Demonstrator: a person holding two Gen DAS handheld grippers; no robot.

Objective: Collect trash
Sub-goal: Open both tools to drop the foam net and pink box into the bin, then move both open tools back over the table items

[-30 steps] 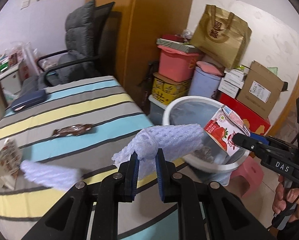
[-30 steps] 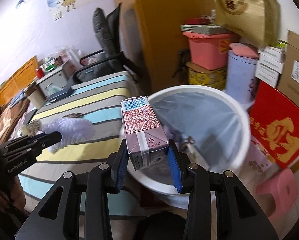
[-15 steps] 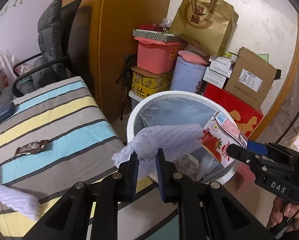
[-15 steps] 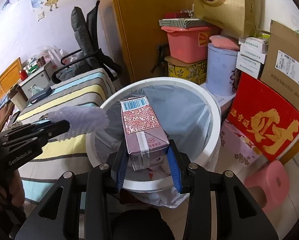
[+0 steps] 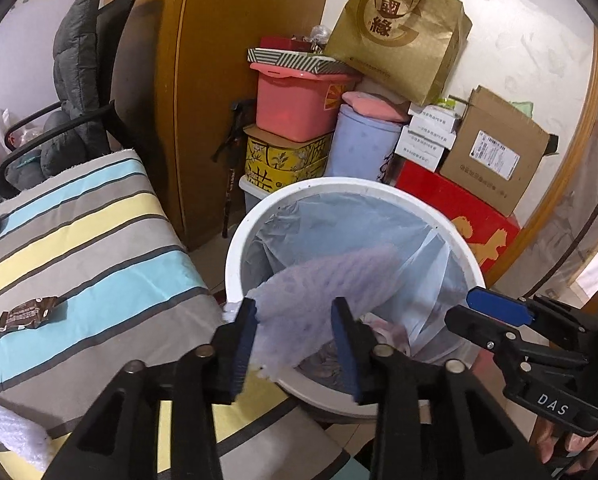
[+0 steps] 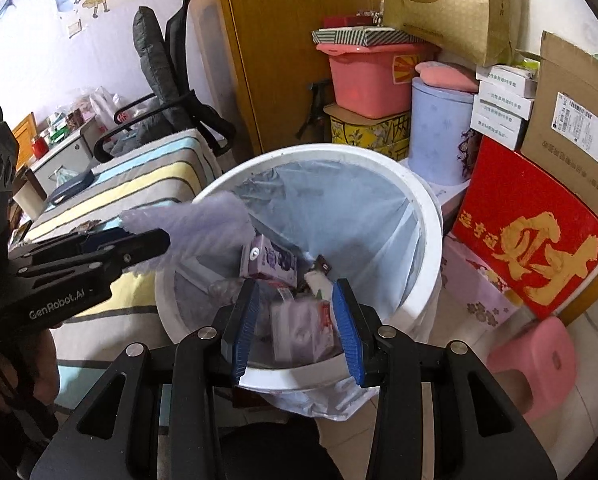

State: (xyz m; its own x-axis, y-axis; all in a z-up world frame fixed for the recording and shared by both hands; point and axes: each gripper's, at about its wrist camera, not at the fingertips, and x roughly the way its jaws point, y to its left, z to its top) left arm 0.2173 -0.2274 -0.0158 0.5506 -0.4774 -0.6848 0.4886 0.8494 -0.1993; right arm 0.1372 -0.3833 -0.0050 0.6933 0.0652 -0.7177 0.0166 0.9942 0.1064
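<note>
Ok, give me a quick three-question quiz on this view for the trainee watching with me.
1. True or false: the white bin has a plastic liner in it.
2. What lies on the striped cloth? A) a brown wrapper B) a spoon C) a red cup
3. What sits between the fingers of the left gripper?

Key: 1 true. 2 A. 3 the foam net, over the bin, coming loose as that gripper's jaws are opening.
</note>
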